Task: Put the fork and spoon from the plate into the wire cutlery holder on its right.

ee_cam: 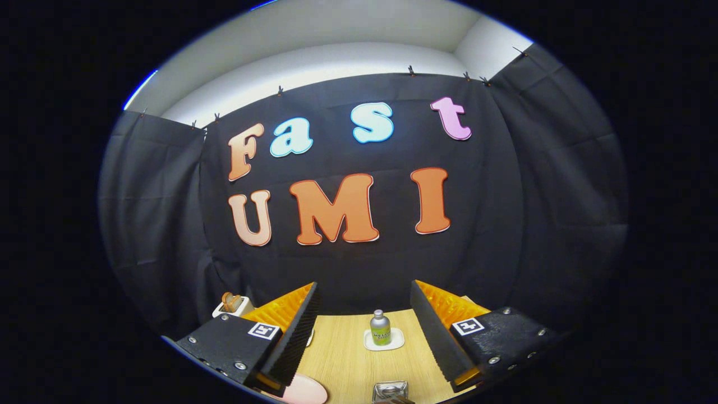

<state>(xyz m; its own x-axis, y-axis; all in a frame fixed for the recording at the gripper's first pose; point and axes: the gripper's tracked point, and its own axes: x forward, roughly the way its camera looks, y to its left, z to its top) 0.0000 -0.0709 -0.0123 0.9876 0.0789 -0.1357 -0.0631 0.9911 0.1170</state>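
Your hand-held gripper [364, 314] hangs wide open above the tabletop [348, 359], nothing between its fingers. Take the small bottle [380, 327] on its white coaster [384, 340] as landmark: it stands between the fingers, farther out. Nearer you than the bottle sits the wire cutlery holder [390, 391]; the pink plate [304, 390] lies to its left.

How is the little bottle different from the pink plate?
The bottle stands upright; the pink plate lies flat. The bottle is grey with a green label; the plate is plain pink. The bottle sits beyond the fingers of the open hand-held gripper on a white coaster; the plate lies nearer, beside one finger. Both rest on the wooden table.
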